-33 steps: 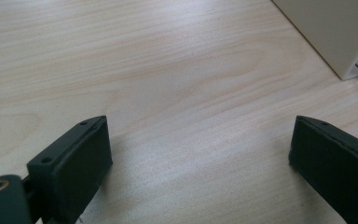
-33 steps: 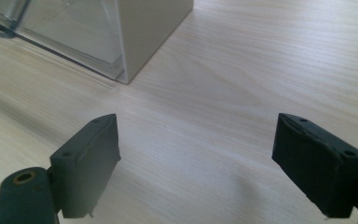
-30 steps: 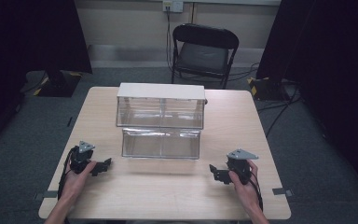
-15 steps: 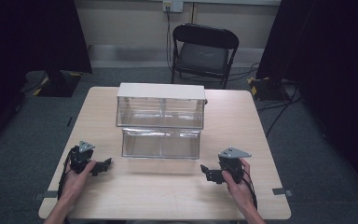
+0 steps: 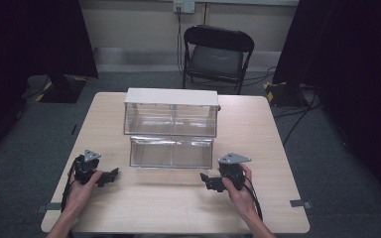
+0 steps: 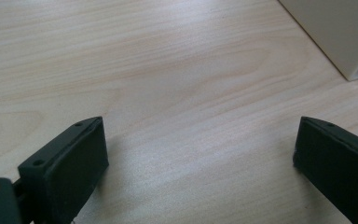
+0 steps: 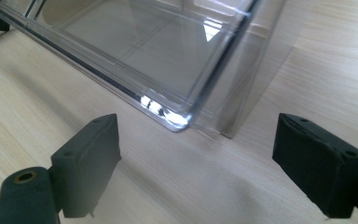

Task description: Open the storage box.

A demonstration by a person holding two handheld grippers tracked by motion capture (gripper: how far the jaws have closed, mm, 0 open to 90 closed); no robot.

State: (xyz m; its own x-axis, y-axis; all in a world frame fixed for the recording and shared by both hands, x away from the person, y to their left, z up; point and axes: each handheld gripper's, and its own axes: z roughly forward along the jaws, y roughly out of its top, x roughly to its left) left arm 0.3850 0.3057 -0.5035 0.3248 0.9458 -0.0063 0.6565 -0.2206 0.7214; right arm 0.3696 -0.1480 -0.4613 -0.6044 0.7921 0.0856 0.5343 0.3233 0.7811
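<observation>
A clear plastic drawer unit (image 5: 171, 119) with a white top stands mid-table. Its lower clear drawer (image 5: 171, 151) is pulled out toward me. My left gripper (image 5: 110, 176) rests on the table left of the drawer, jaws wide apart and open over bare wood (image 6: 200, 135). A pale corner of the unit (image 6: 340, 32) shows far ahead of it. My right gripper (image 5: 206, 179) sits just in front of the drawer's right end, pointing left. In the right gripper view it (image 7: 198, 128) is open, with the drawer's clear front corner (image 7: 177, 119) just beyond the jaws and nothing between them.
The wooden table (image 5: 178, 208) has bare surface in front of the drawer and on both sides. A black folding chair (image 5: 217, 49) stands behind the table. Dark curtains hang at both sides of the room.
My right gripper has slid left along the table toward the drawer's front right corner. The left gripper and the drawer unit have stayed put.
</observation>
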